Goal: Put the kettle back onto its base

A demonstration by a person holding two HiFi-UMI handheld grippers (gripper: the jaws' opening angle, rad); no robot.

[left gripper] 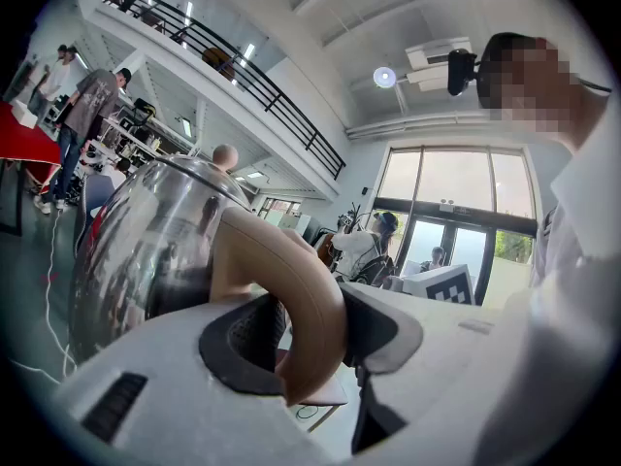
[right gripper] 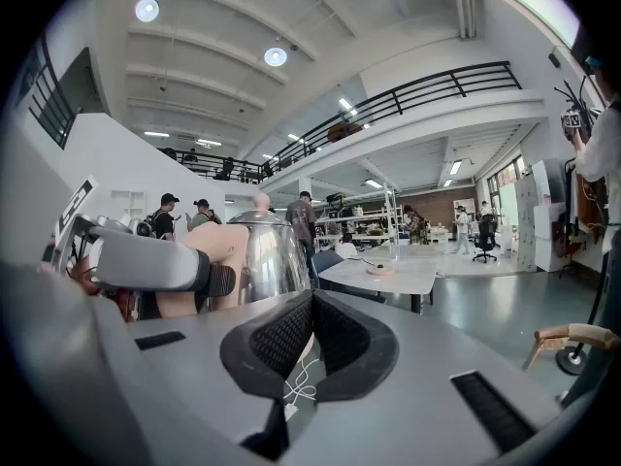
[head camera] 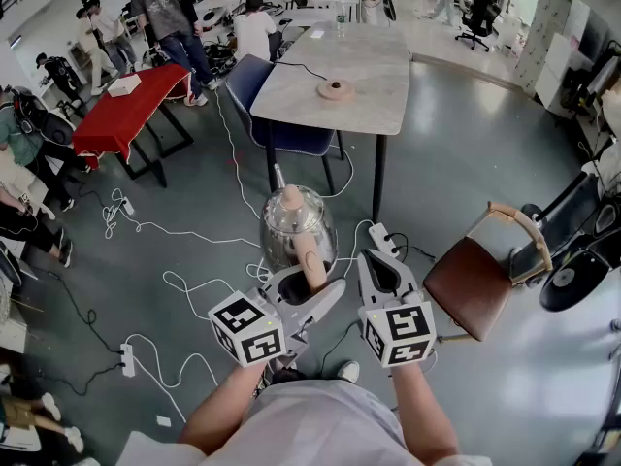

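Note:
A shiny steel kettle (head camera: 291, 226) with a tan handle (head camera: 307, 252) hangs over the floor, in front of the grey table (head camera: 378, 61). My left gripper (head camera: 309, 284) is shut on that handle; in the left gripper view the handle (left gripper: 306, 304) fills the gap between the pads, with the kettle body (left gripper: 160, 246) beyond. The round tan base (head camera: 337, 89) lies on the table with its cord running off; it is small and far in the right gripper view (right gripper: 380, 268). My right gripper (head camera: 380, 265) is shut and empty beside the kettle (right gripper: 262, 246), its pads (right gripper: 340, 333) meeting.
A blue chair (head camera: 254, 78) is tucked at the table's left side. A wooden chair with a brown seat (head camera: 471, 280) stands at the right. White cables (head camera: 175, 231) and a power strip (head camera: 385, 241) lie on the floor. A red table (head camera: 131, 105) and several people are at the left.

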